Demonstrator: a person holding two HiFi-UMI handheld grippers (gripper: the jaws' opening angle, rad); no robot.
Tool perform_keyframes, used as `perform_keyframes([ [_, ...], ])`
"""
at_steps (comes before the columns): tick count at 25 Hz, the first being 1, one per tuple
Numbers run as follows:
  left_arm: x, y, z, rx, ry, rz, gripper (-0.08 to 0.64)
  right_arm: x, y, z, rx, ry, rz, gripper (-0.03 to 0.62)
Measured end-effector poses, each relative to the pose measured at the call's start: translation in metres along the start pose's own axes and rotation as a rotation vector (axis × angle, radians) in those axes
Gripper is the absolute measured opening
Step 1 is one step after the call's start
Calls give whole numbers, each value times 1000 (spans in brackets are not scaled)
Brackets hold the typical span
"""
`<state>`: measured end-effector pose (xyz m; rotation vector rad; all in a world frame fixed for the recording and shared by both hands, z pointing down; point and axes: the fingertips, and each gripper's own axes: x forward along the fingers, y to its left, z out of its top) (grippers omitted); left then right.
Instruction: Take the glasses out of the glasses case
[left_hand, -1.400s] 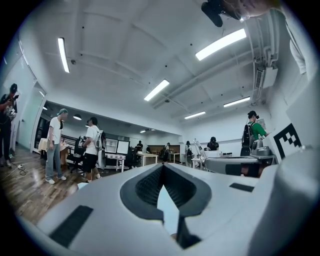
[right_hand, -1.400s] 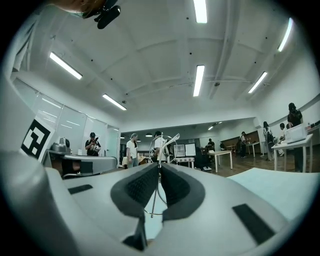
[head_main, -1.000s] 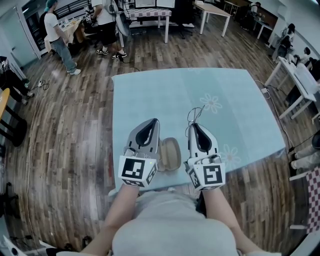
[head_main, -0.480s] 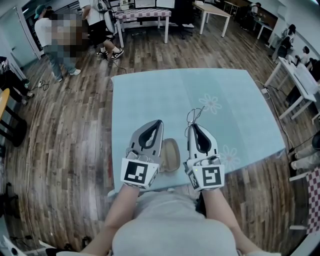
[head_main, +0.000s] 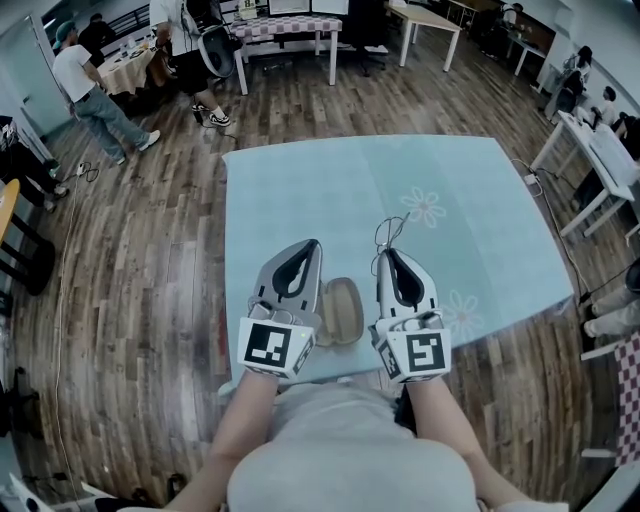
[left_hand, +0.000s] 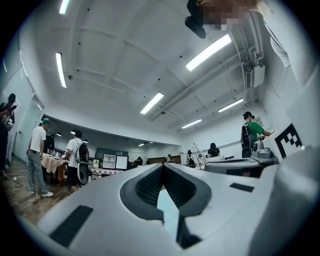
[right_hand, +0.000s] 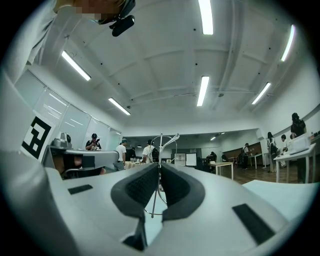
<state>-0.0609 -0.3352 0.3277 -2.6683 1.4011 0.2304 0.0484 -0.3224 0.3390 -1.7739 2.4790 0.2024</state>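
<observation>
The glasses (right_hand: 160, 145) are out of the tan case (head_main: 341, 310), their thin wire frame clamped in the right gripper (head_main: 389, 252) just right of it. The case lies on the blue worktop (head_main: 300, 190). Just left of the case sits the left gripper (head_main: 311, 245), jaws together and empty.

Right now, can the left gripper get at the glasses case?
Probably yes: the glasses case lies on the table right beside the left gripper with nothing between them; its jaws are together and empty.
</observation>
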Motion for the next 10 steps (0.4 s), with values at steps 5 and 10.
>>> perform_keyframes([
  [5,3,0,0,-3,5,-8,6,5,1,-2,15,9,3,25],
  [10,4,1,-2,-4,9,-9,6,8,4,-3,3,17,17,25],
])
